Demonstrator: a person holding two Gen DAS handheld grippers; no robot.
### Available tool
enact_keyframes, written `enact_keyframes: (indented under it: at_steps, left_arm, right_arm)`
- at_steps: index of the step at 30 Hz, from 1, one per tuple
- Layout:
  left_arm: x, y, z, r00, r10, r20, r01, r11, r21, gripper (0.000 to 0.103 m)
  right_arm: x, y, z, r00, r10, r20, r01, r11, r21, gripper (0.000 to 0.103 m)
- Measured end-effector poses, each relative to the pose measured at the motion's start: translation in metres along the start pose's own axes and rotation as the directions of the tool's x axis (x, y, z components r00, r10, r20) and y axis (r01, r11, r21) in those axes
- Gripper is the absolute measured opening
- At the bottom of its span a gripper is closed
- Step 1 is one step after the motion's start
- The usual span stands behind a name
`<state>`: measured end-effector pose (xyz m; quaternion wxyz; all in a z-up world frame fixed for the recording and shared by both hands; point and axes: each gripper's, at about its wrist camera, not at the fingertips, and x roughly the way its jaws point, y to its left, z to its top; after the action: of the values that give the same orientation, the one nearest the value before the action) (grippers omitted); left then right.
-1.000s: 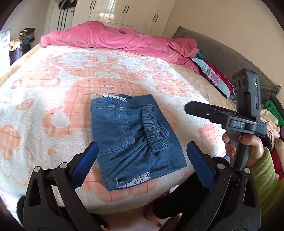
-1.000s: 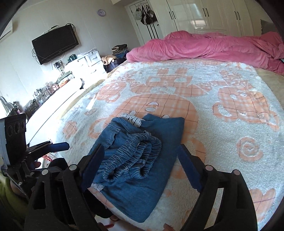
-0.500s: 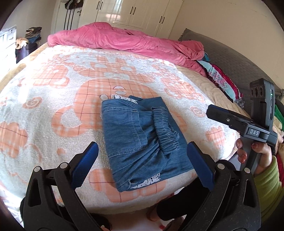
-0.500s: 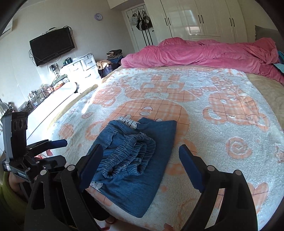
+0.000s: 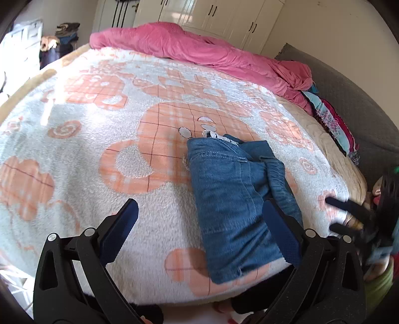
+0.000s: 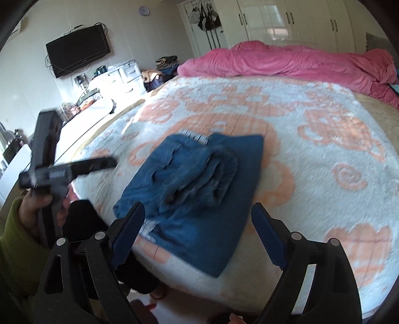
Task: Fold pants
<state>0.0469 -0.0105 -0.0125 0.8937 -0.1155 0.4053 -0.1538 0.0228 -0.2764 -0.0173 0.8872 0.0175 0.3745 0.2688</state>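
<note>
Across both wrist views a wide bed [image 5: 74, 154] fills most of the scene, covered by a fluffy white blanket [image 6: 324, 139] patterned with orange checked shapes and swirls. Along its far side a rumpled pink duvet [image 5: 199, 49] stretches from edge to edge, and behind that stand white wardrobe doors [image 6: 299, 22]. On the wall in the right wrist view hangs a dark television [image 6: 78, 53], with a white chest of drawers [image 6: 124, 77] below and beside it. A grey padded headboard [image 5: 349, 99] runs along the right edge of the left wrist view, with a strip of patterned clothes [image 5: 334, 127] lying against it.

Near the front edge of the bed lie the folded denim pants [image 5: 224, 199], a compact blue rectangle with the gathered elastic waistband [image 6: 214, 172] bunched on top and a sliver of white lace trim [image 5: 219, 135] peeking out at the far end.

Both tools hang above the near edge of the mattress without touching the fabric. The left gripper [image 5: 199, 231] has its blue-padded jaws spread wide, nothing between them, its right pad overlapping the pants in view. The right gripper [image 6: 197, 236] likewise stands wide apart and empty, framing the near end of the pants. A hand [image 6: 37, 206] in a green sleeve [image 6: 15, 249] holds the left tool's handle; motion blur softens that area.
</note>
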Motion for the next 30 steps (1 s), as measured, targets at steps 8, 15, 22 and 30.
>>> enact_keyframes:
  at_steps: [8,15,22,30]
  left_arm:
    - [0.053,-0.014,0.027,0.986,-0.122,-0.114,0.125,0.992,0.015,0.064]
    - [0.088,-0.018,0.031,0.979,-0.069,-0.191,0.076,0.997,0.025,0.065]
    - [0.093,-0.015,0.028,0.978,-0.075,-0.193,0.079,0.997,0.013,0.071]
    - [0.098,-0.017,0.025,0.981,-0.06,-0.185,0.066,0.998,0.024,0.074]
  right_arm:
    - [0.031,0.055,-0.016,0.991,0.106,-0.075,-0.112,0.991,-0.074,0.06]
    - [0.053,0.074,-0.007,0.993,0.081,-0.083,-0.088,0.993,-0.077,0.059]
    - [0.084,0.053,-0.007,0.98,0.169,-0.108,-0.154,0.979,0.135,0.015]
    - [0.067,0.053,-0.038,0.985,0.095,-0.146,-0.088,0.995,0.052,0.0]
